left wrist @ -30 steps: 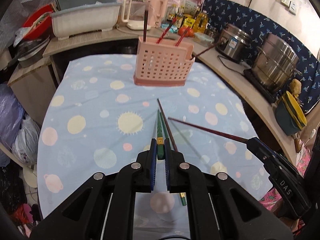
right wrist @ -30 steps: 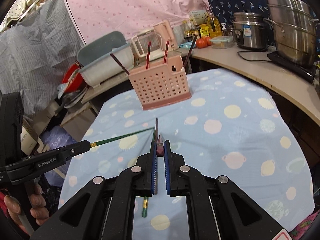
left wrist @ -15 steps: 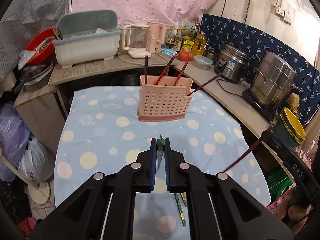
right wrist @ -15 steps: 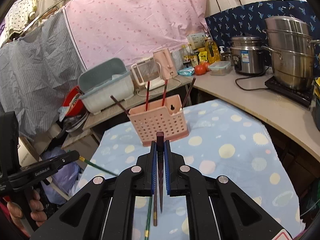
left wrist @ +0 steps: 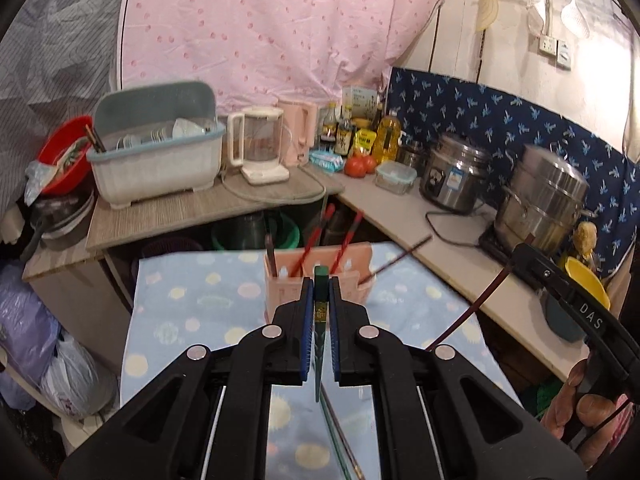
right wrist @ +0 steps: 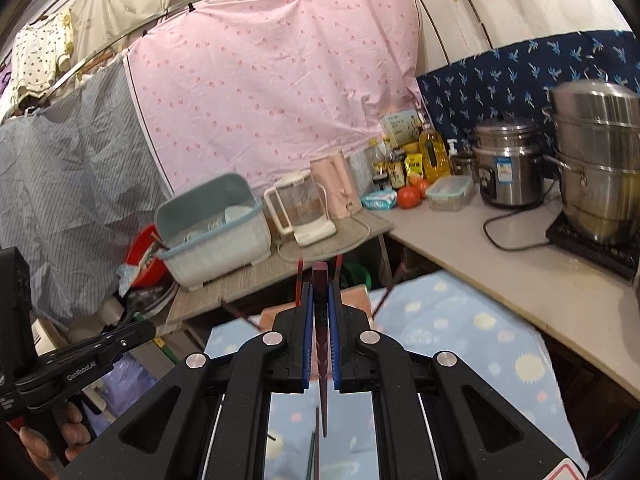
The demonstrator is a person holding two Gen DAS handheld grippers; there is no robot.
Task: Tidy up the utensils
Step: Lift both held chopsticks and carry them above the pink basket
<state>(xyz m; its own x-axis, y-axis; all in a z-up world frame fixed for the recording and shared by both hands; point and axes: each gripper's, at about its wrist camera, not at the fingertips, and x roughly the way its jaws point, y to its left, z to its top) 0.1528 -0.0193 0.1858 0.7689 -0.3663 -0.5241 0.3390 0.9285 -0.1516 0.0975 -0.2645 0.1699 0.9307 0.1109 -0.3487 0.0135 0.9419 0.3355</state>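
Both grippers lifted since earlier. Left gripper (left wrist: 319,280) clamps green chopstick (left wrist: 319,320), right gripper (right wrist: 320,292) clamps dark red chopstick (right wrist: 321,320), above pink perforated plastic holder (left wrist: 280,288). Lower tips-first, vertical, one at a time.

Shiny steel pot (left wrist: 544,196), pink plastic holder (left wrist: 320,276), printed cloth table cover (left wrist: 192,304)

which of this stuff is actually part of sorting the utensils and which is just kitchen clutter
Part of the job:
- green chopstick clamped in the left gripper
- dark red chopstick clamped in the right gripper
- pink utensil holder with chopsticks already in it
- chopsticks left on the tablecloth

Just lying about:
- dish rack
- kettle
- tomatoes
- rice cooker
- steamer pot
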